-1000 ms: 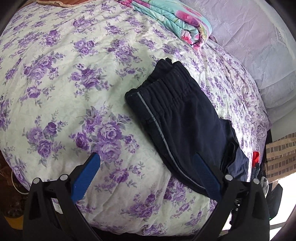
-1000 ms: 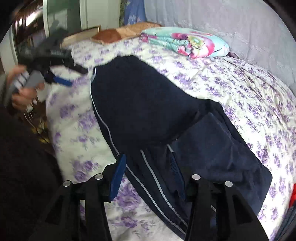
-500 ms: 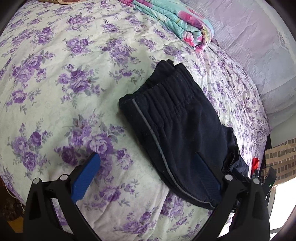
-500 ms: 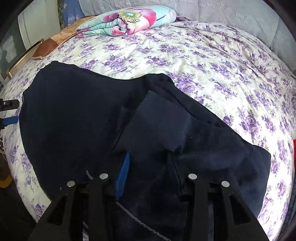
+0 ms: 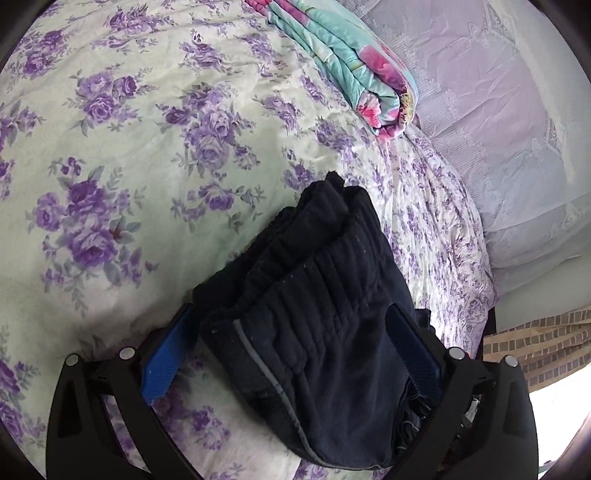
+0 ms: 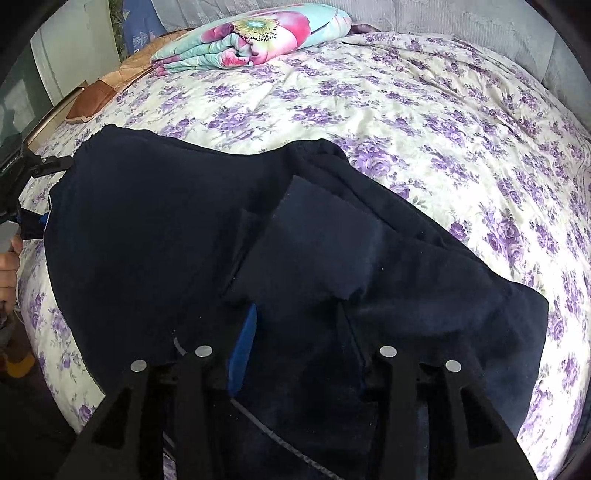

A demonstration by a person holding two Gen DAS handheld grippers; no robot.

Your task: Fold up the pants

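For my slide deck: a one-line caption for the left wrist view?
Left gripper straddling the waistband end of dark navy pants on a purple-floral bedspread.

No readable text, labels, brands, numbers or signs in either view; dark navy fleece pants [image 5: 325,332] show only a plain grey side stripe, no tag visible; cream bedspread with purple rose print [image 6: 406,92] and folded turquoise-pink floral blanket [image 6: 255,33] carry patterns only; black plastic left gripper [image 6: 22,173] at frame edge bears a faint marking, too small to read
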